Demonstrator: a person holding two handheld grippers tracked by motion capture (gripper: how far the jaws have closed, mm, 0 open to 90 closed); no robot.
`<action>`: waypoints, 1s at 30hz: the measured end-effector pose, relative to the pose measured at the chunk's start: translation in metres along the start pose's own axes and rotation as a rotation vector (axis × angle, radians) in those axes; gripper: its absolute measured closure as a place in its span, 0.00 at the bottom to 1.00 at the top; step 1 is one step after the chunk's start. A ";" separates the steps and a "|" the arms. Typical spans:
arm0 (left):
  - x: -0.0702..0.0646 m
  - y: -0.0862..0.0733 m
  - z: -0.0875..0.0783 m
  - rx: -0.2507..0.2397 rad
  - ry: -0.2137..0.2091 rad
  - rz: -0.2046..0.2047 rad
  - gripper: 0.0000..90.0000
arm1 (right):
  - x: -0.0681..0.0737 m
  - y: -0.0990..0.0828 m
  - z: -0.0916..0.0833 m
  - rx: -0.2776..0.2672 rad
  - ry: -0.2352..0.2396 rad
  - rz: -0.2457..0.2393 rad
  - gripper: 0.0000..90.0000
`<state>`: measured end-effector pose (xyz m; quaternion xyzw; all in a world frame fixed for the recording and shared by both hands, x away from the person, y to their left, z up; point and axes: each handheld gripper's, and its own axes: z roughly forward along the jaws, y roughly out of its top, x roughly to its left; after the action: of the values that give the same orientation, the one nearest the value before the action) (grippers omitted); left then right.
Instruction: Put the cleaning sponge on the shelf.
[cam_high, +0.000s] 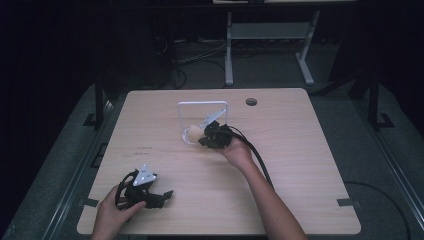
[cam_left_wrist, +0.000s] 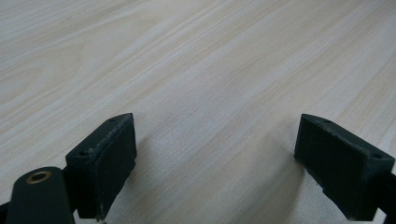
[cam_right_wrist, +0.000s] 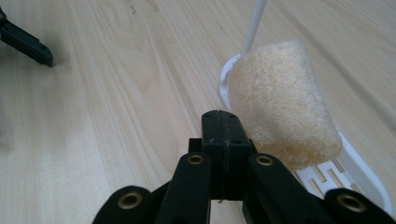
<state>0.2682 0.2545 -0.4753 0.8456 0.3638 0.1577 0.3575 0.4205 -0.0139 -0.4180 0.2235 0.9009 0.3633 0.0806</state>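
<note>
The right gripper (cam_right_wrist: 223, 128) is pressing its jaws together on nothing, just beside the sponge (cam_right_wrist: 281, 105) lying in the white rack (cam_right_wrist: 369, 179), whose far end is cut off, while the left gripper (cam_left_wrist: 217, 163) is resting wide open over bare table (cam_left_wrist: 196, 56).

Both grippers are showing matte black bodies: left gripper (cam_high: 167, 194) carrying a grey three-cornered plate, right gripper (cam_right_wrist: 223, 122) showing brass-ringed pivots and trailing a thick black cable. Forearms are showing bare, sleeveless.
</note>
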 end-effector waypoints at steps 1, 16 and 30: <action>0.000 0.000 0.000 0.000 0.000 0.000 0.13 | 0.000 0.000 0.001 0.009 -0.003 -0.001 1.00; 0.000 0.000 0.000 -0.002 0.000 -0.003 0.14 | -0.019 -0.019 0.007 0.085 -0.104 0.035 1.00; 0.000 0.000 0.000 0.002 0.000 0.000 0.14 | -0.019 -0.053 -0.041 0.027 -0.116 0.084 0.74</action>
<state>0.2680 0.2546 -0.4750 0.8460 0.3639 0.1572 0.3565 0.4064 -0.0821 -0.4256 0.2828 0.8893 0.3407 0.1142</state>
